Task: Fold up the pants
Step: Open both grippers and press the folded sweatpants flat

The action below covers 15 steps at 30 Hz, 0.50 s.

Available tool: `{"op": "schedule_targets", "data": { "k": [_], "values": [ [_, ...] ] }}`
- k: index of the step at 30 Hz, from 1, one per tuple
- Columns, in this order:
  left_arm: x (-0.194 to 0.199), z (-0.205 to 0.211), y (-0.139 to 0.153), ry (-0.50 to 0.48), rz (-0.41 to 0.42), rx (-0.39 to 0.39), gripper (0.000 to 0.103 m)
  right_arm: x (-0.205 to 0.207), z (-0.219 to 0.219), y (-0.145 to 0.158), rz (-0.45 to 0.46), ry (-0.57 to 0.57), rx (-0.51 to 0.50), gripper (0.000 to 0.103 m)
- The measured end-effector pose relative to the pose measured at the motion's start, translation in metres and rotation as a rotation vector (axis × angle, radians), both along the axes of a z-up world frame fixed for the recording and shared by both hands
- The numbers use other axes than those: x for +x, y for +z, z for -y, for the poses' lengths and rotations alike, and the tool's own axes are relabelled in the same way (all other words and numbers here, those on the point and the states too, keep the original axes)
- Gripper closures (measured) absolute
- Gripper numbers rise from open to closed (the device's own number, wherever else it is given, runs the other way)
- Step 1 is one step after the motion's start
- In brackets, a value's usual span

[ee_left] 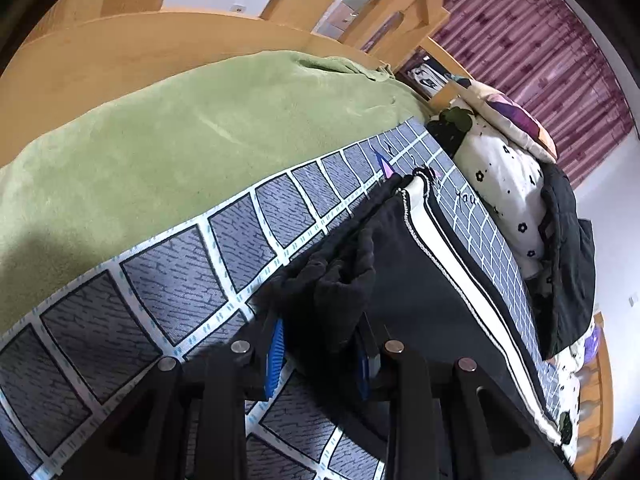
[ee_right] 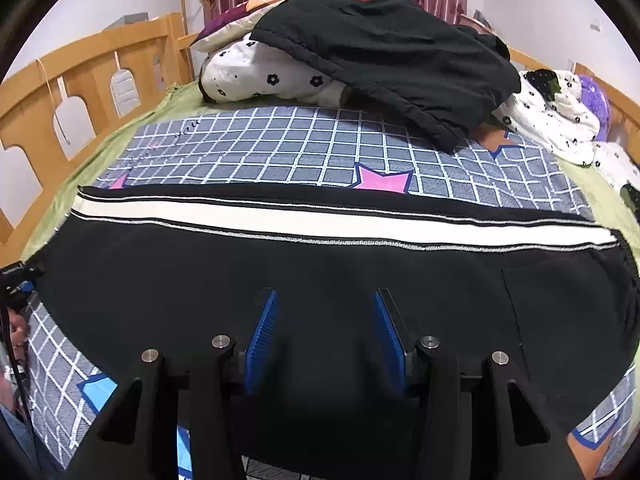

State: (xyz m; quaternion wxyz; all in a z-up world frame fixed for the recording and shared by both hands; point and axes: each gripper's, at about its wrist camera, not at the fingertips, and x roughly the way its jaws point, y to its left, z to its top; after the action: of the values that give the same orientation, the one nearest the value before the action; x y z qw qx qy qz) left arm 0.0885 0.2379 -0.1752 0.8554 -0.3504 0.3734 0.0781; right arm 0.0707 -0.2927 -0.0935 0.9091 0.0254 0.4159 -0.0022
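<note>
Left wrist view shows the left gripper (ee_left: 320, 354) with its blue-padded fingers (ee_left: 275, 356) pinching a bunched end of the black pants (ee_left: 420, 280); the right pad is mostly hidden behind the gathered cloth. From that fold the pants stretch away to the far right along the bed (ee_left: 180, 276), their white side stripe (ee_left: 452, 248) running beside the checked blue sheet. A green blanket (ee_left: 180, 132) covers the far side up to the wooden bed rail (ee_left: 120, 52).

In the right wrist view the right gripper (ee_right: 326, 340) hovers over the middle of the pants (ee_right: 200, 280), which lie flat across the bed from left to right. Its fingers (ee_right: 262, 340) stand spread, with nothing gripped between them; whether the tips touch the cloth cannot be told. The near edge of the pants is cut off behind the gripper body. Farther off, a black jacket (ee_right: 380, 52) lies over a flowered quilt (ee_right: 264, 76), hiding most of it.
</note>
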Motion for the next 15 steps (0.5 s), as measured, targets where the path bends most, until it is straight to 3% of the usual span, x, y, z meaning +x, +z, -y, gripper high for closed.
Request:
{"op": "schedule_targets", "data": {
  "k": [5,8,12,15],
  "values": [
    [-0.002,0.003,0.001,0.025,-0.003,0.011,0.076,-0.009,0.008,-0.005,0.003,-0.014,-0.001,0.055],
    [-0.004,0.002,0.001,0.012,-0.008,0.007,0.076,-0.012,0.015,-0.005,-0.016,-0.010,0.054,0.055],
    [-0.005,-0.007,-0.002,0.000,-0.013,-0.067,0.076,-0.014,0.016,-0.006,-0.041,0.030,0.067,0.064],
    [-0.004,-0.008,-0.003,-0.001,-0.017,-0.083,0.076,-0.017,0.017,-0.008,-0.059,0.042,0.082,0.064]
  ]
}}
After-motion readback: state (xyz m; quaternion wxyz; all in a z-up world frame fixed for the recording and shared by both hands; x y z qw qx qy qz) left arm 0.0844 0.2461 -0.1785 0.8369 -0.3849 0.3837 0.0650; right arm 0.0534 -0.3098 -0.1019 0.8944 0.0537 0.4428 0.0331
